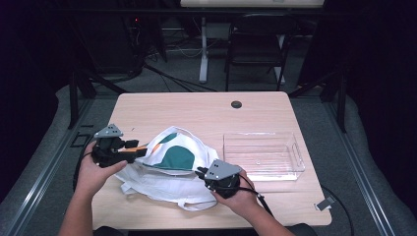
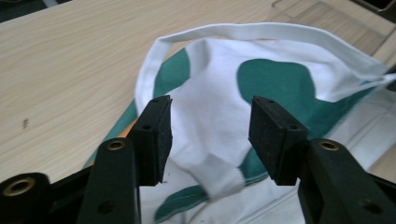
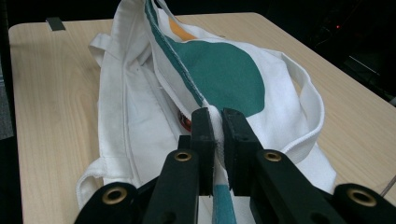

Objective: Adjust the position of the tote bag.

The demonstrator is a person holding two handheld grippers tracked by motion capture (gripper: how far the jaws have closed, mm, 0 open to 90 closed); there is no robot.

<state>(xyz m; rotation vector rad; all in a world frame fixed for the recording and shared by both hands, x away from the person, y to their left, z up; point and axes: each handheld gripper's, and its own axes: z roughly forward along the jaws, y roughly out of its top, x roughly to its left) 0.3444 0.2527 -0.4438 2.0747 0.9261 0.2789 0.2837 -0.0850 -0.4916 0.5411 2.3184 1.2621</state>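
A white cloth tote bag point(image 1: 177, 157) with green patches and a bit of orange lies on the table's near half, its upper layer lifted. My right gripper point(image 1: 200, 172) is at the bag's near right edge. In the right gripper view it point(image 3: 218, 126) is shut on the bag's green-trimmed rim point(image 3: 205, 100). My left gripper point(image 1: 140, 147) is at the bag's left side. In the left gripper view its jaws point(image 2: 210, 135) stand open, with the bag point(image 2: 219, 93) and a white handle loop point(image 2: 243, 31) lying beyond them, nothing pressed between the pads.
A clear plastic bin point(image 1: 263, 155) stands on the wooden table point(image 1: 172, 108) just right of the bag. A round cable hole point(image 1: 236, 104) is near the far edge. A chair point(image 1: 255, 44) and a desk leg stand beyond the table.
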